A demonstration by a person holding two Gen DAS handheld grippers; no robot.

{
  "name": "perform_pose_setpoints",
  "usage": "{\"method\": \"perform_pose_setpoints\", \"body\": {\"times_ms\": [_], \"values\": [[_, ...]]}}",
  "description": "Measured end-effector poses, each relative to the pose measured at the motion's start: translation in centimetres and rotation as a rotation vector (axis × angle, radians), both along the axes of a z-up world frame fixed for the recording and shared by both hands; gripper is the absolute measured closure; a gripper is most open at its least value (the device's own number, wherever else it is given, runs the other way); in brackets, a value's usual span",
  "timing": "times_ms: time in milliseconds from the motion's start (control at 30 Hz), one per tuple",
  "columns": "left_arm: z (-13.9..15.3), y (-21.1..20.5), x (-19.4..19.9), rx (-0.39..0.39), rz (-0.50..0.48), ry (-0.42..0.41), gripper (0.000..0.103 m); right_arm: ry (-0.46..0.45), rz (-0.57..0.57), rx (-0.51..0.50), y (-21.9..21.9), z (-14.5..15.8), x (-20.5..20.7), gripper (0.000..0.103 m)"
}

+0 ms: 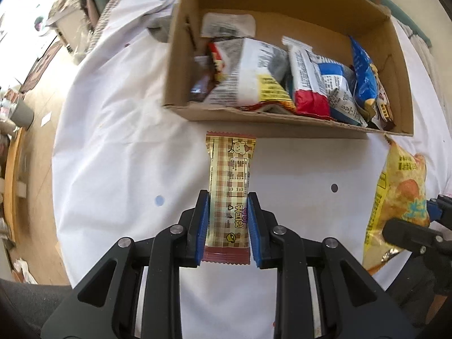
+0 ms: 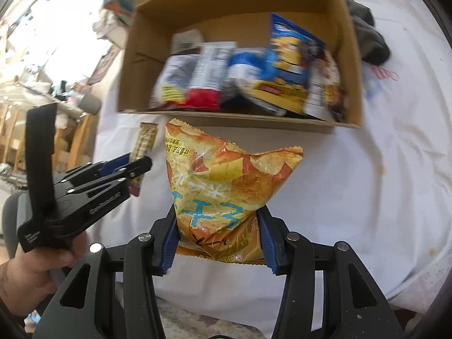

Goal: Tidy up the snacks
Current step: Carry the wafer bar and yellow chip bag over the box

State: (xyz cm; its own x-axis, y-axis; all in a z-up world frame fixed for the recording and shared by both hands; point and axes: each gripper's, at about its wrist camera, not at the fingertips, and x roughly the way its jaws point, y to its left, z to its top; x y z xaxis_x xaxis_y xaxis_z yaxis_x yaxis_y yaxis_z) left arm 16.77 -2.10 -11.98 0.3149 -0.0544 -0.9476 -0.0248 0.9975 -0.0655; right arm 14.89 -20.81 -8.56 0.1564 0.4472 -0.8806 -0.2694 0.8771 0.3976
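- Two snacks are held in the air just in front of the cardboard box (image 1: 282, 118), one in each gripper, and the box stands on a table with a white cloth (image 1: 118, 141).
- The left gripper (image 1: 228, 226) is closed on a checked wafer bar (image 1: 230, 186); its blue pads press the lower half, and the upper half points toward the near wall of the box.
- The right gripper (image 2: 219, 240) is closed on a yellow chip bag (image 2: 223, 186), pinching only the bottom part, so the puffy top stands free above the fingers.
- The box already holds several packets (image 2: 240, 79) standing in a row, and I think only the left part has free room.
- Risk: the bag is slippery and full of air, so it could slide out, or the chips could break under a harder squeeze.
- Risk: both snacks are close to the low front wall; coming in too low, they could push the box away or knock the standing packets down.
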Motion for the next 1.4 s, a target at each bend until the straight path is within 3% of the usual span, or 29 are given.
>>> {"method": "perform_pose_setpoints", "body": {"times_ms": [267,467,600,767,900,1000,1133,1400], "values": [[2.0,1.0,-2.6,0.038,0.04,-0.064,0.081,-0.02,0.02,0.079,0.8,1.3,-0.2,0.051],[5.3,2.3,-3.5,0.062,0.121,-0.193,0.081,-0.116,-0.017,0.181,-0.1,3.5,-0.5,0.051],[8.1,3.6,-3.8,0.018,0.176,-0.269,0.081,-0.207,-0.079,0.257,-1.6,5.5,-0.4,0.051],[10.9,4.2,-3.0,0.02,0.186,-0.36,0.081,-0.29,-0.187,0.349,-3.6,7.0,-0.1,0.051],[11.6,5.1,-1.0,0.018,0.188,-0.383,0.081,-0.339,-0.273,0.406,-5.0,7.7,0.2,0.051],[12.4,5.2,0.1,0.011,0.189,-0.398,0.081,-0.352,-0.334,0.506,-6.4,7.7,1.0,0.051],[12.8,5.3,1.3,0.012,0.18,-0.426,0.081,-0.358,-0.369,0.522,-7.3,7.5,2.5,0.051],[11.7,4.4,5.0,-0.012,0.134,-0.397,0.081,-0.337,-0.349,0.429,-5.9,6.6,6.5,0.051]]}}
